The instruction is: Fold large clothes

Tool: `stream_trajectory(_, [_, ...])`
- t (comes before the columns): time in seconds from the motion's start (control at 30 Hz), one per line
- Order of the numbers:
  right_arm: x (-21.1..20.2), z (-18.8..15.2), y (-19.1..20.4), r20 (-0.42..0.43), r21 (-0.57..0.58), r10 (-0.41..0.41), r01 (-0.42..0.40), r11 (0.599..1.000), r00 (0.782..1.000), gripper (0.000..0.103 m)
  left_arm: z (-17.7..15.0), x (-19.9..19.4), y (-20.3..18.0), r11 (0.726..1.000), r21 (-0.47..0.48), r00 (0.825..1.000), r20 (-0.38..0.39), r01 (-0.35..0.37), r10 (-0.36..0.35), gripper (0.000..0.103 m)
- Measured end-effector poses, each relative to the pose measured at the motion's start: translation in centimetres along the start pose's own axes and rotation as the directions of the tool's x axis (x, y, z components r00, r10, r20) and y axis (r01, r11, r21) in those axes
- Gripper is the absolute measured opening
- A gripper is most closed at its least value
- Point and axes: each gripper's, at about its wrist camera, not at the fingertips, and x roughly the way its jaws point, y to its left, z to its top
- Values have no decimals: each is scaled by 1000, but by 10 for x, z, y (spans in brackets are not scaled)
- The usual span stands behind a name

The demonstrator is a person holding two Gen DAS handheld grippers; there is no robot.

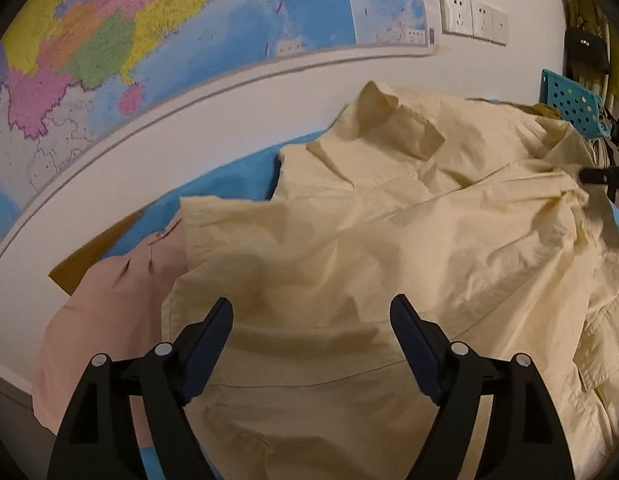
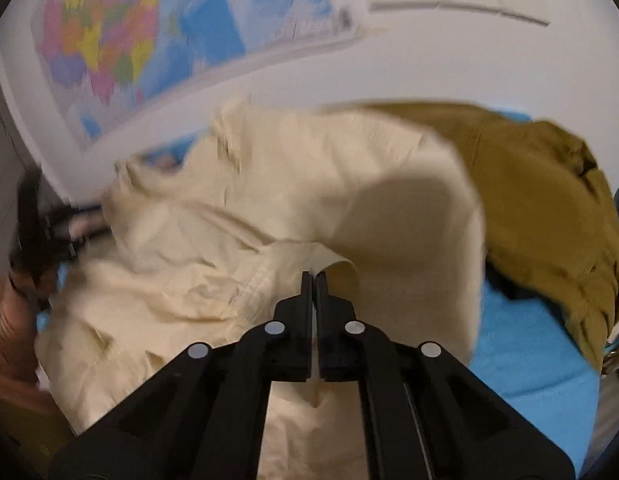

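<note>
Left claw (image 1: 311,312) spread apart over one cream shirt (image 1: 349,240); right claw (image 2: 313,280) clamped together on that shirt's edge. One pink garment (image 1: 109,300) beside the shirt, one olive garment (image 2: 529,200) behind it, one map (image 1: 149,40) beyond.

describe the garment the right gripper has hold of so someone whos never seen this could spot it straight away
Start at the big colourful map on the white wall; below it lies a blue surface heaped with clothes. The one you want is the pale cream-yellow shirt, crumpled across the middle with its collar toward the wall, and the right gripper is shut on its edge. Its neighbours are a pink garment and an olive-brown garment.
</note>
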Motion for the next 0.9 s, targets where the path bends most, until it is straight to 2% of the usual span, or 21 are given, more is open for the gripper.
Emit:
stream_trajectory(0.07, [6,1,0,-7,15,19,-18,1000,1000,6,0,3,-2,1000,-5,1000,-12,19,-19,81])
stream_trajectory(0.1, [8,0,3,-12,11,19,-18,1000,1000,12,0,2,-5,1000,0,1000,-16,22,-22,81])
stream_trajectory(0.13, [9,-3,7,-11,3,4,-4,1000,1000,36,-1,0,-9,999,18,1000,-10,29,-29,81])
stream_trajectory(0.17, [10,-5,9,-4,-2,-5,5,1000,1000,46,-2,-4,-11,999,32,1000,-3,30,-30,81])
stream_trajectory(0.2, [10,-6,11,4,-9,-21,21,1000,1000,51,-3,-9,-14,998,49,999,6,33,-34,81])
stream_trajectory(0.27, [2,-7,11,21,1,-70,70,998,997,50,-2,-20,-22,995,74,998,24,60,-62,81])
stream_trajectory(0.4, [-31,-10,23,130,-26,-83,87,996,988,52,-8,-38,-43,979,166,990,47,120,-129,82])
stream_trajectory(0.47, [-43,-17,44,145,-108,8,7,994,989,53,-13,-34,-57,967,222,990,29,127,-137,82])
stream_trajectory(0.57, [-25,-28,72,39,-214,78,-68,975,996,53,-19,-10,-75,957,284,998,-32,65,-58,82])
stream_trajectory(0.67, [20,-40,87,-96,-277,42,-67,959,994,52,-21,17,-82,954,298,997,-80,20,4,82])
stream_trajectory(0.7, [36,-42,85,-127,-286,8,-44,957,992,50,-22,23,-82,956,295,996,-84,3,23,83])
stream_trajectory(0.77, [55,-43,78,-166,-263,-24,-21,965,986,48,-21,26,-78,967,253,995,-99,11,15,83])
stream_trajectory(0.83, [55,-40,72,-161,-223,-1,-35,974,987,48,-20,16,-71,976,218,998,-63,-13,27,82])
stream_trajectory(0.9, [41,-39,71,-136,-211,16,-45,976,991,49,-25,-6,-57,987,163,1000,-14,-5,7,82])
